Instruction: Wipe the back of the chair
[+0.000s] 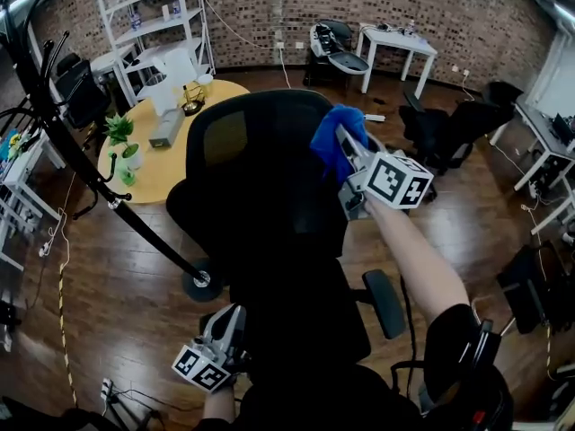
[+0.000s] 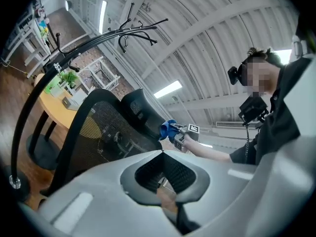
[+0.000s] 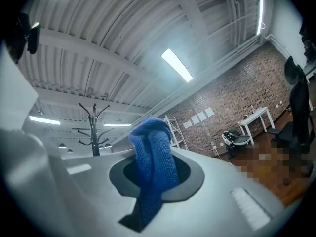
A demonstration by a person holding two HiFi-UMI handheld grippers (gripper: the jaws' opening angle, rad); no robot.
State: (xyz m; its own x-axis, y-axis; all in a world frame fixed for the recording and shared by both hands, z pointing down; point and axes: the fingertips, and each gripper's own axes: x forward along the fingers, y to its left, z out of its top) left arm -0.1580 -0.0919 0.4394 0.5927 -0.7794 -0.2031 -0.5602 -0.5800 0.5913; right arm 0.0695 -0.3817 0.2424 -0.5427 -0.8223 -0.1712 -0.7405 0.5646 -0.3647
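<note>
A black mesh office chair (image 1: 260, 187) fills the middle of the head view, its back turned to me. My right gripper (image 1: 346, 140) is shut on a blue knitted cloth (image 1: 332, 140) and holds it at the upper right edge of the chair back. In the right gripper view the cloth (image 3: 155, 157) stands bunched between the jaws. My left gripper (image 1: 223, 335) hangs low at the chair's left side, beside the seat; its jaws meet at the tips with nothing held. From there the left gripper view looks up at the chair back (image 2: 98, 132) and the cloth (image 2: 168, 129).
A black coat stand (image 1: 90, 178) leans across the left, its round base (image 1: 202, 284) close to the chair. Behind the chair is a round yellow table (image 1: 157, 173) with a plant (image 1: 119, 133). Other black chairs (image 1: 449, 128), a white desk (image 1: 400, 43) and shelves (image 1: 153, 16) stand farther off.
</note>
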